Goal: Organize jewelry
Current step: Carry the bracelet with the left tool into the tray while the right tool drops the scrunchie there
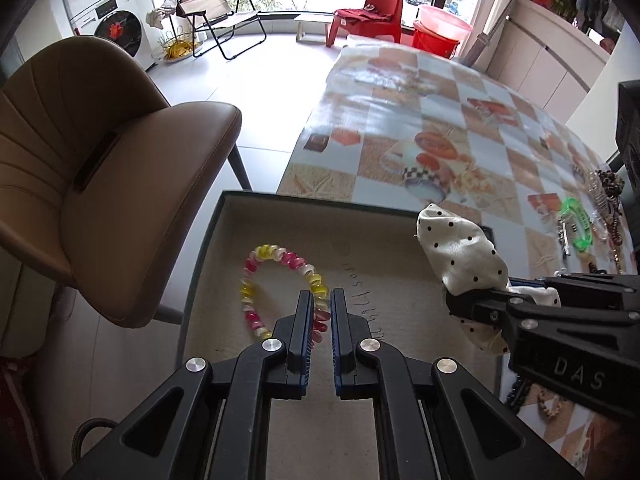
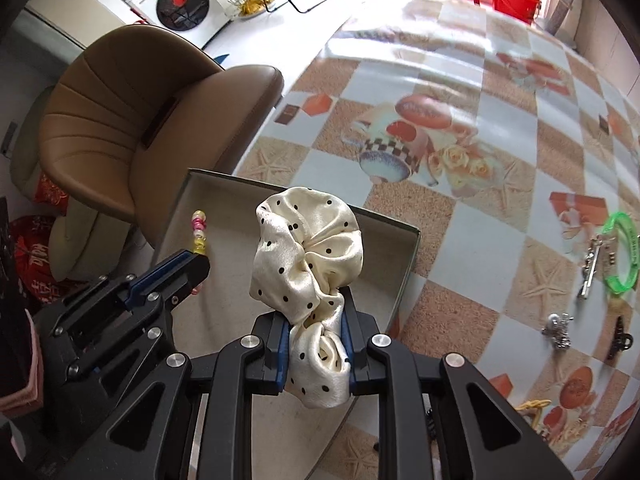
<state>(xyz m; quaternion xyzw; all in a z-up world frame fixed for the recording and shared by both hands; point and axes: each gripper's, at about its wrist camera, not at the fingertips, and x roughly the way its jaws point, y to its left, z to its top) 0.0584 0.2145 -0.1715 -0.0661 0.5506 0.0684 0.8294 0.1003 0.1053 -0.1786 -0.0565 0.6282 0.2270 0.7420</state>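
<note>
A shallow box [image 1: 320,200] with a beige floor and a dark rim stands at the table's left edge. My left gripper [image 1: 321,294] hangs over it, shut on a pink, yellow and white coil hair tie [image 1: 256,276] whose loop dangles above the box floor. In the right wrist view, my right gripper [image 2: 312,308] is shut on a cream scrunchie with black dots [image 2: 308,248], held above the box [image 2: 384,220]. The left gripper [image 2: 196,262] is just to its left, with the coil tie [image 2: 199,232] at its tips. The scrunchie [image 1: 460,252] also shows in the left wrist view.
A tan padded chair [image 1: 120,184] stands close to the box's left side. On the patterned tablecloth [image 2: 460,208] to the right lie a green bangle [image 2: 624,256], a silver clip [image 2: 590,268], a small silver piece [image 2: 558,330] and a dark clip [image 2: 618,340].
</note>
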